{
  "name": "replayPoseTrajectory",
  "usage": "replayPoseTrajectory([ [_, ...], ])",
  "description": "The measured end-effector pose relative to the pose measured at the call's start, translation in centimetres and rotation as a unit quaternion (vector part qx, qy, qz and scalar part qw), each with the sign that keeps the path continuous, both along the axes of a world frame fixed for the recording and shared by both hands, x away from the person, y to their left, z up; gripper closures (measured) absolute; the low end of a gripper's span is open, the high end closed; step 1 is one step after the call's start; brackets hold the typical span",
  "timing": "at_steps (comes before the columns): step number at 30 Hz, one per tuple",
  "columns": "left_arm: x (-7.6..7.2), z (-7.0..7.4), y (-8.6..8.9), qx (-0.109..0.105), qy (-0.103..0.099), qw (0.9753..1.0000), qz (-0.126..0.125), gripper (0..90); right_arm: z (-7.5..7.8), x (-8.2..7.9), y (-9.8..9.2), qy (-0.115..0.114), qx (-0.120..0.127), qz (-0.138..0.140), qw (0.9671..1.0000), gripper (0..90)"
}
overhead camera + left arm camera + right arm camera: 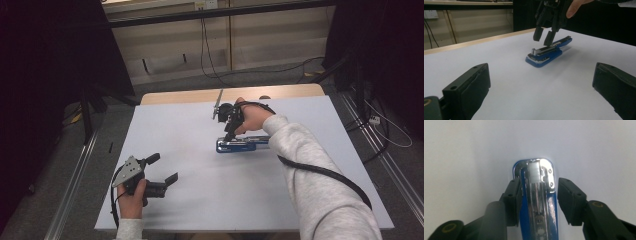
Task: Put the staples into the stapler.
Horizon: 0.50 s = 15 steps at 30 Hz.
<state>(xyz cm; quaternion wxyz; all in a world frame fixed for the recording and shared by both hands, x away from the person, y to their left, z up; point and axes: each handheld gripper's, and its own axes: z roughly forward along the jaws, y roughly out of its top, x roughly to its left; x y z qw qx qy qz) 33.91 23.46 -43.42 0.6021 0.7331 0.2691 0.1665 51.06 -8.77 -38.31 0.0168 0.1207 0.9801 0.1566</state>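
A blue stapler point(243, 145) with a chrome top lies flat on the white table point(200, 200), right of centre. My right gripper point(228, 136) reaches down over its left end. It is open, with one jaw on each side of the stapler point(537, 202). In the right gripper view point(539, 186) the left jaw is against the blue side and a gap remains at the right jaw. My left gripper point(165, 168) is held near the front left of the table, open and holding nothing. The left gripper view point(541, 82) looks across the table at the stapler point(547, 52) and the right gripper point(543, 37).
The table's far edge is a bare wooden strip point(200, 95). Metal rails point(75, 175) run along the floor on both sides, and cables point(380, 125) lie on the floor at the right. Dark curtains hang at both sides.
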Motion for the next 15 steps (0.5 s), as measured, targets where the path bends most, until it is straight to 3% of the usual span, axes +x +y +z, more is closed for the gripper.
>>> replayPoseTrajectory([
  [8,0.2,-0.2,-0.3,0.001,0.012,0.9999,-0.007,1.4,0.4,-0.8,-2.4,-0.001,0.017,-0.035,0.9993,41.2],
  [9,0.3,-0.1,-0.2,0.0,0.012,0.9999,-0.008,1.5,0.5,-1.0,-3.1,-0.003,0.02,-0.049,0.9986,37.4],
  [12,0.3,-0.2,-0.3,0.001,0.014,0.9999,-0.006,1.5,0.5,-1.1,-3.7,-0.005,0.026,-0.052,0.9983,32.7],
  [14,0.4,-0.2,-0.6,0.004,0.017,0.9998,-0.01,1.5,0.6,-1.4,-4.4,-0.012,0.032,-0.066,0.9972,29.1],
  [15,0.4,-0.2,-0.7,0.006,0.018,0.9997,-0.012,1.4,0.6,-1.6,-5.1,-0.014,0.046,-0.078,0.9958,23.9],
])
